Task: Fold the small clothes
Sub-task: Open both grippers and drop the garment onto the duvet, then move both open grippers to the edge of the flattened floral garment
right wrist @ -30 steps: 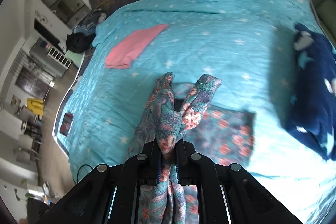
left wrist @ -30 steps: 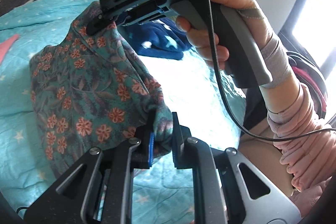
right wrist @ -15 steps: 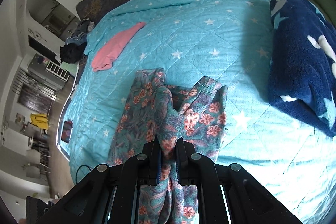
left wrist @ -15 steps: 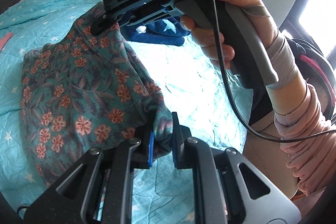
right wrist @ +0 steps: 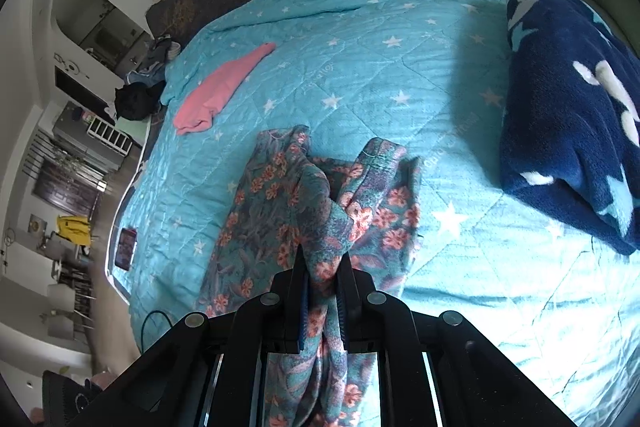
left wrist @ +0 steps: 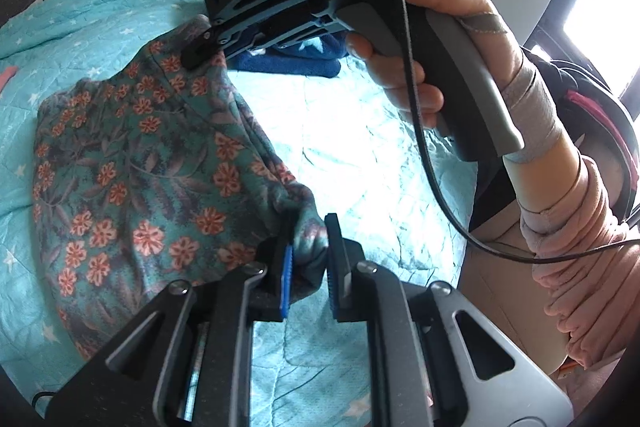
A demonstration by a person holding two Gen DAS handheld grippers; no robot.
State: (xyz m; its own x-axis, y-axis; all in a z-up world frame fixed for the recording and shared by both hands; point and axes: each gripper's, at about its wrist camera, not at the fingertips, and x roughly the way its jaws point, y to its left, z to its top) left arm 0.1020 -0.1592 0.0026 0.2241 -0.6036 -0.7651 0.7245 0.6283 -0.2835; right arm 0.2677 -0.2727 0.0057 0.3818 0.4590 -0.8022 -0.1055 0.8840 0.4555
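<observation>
We are pinching a bunched edge of the teal floral-print fabric garment (left wrist: 160,163) between the nearly closed left tongs (left wrist: 308,259), whose blue pads are pressing on the cloth. Our right tongs (right wrist: 322,291) are gripping another gathered fold of the same garment (right wrist: 280,211), narrowly apart around the thick cloth; their jaws have just been opening slightly, with the fold between them. In the left wrist view the right tongs (left wrist: 196,57) are biting the garment's far corner at about eleven o'clock, held by our bandaged right hand (left wrist: 432,67). The garment is draping from both tongs onto the turquoise star-patterned quilt (right wrist: 400,39) of the bed, its lower part lying there. At two o'clock from the right tongs a dark blue fleece blanket (right wrist: 568,115) is lying; at ten o'clock, well apart, a pink cloth (right wrist: 220,91) is resting.
</observation>
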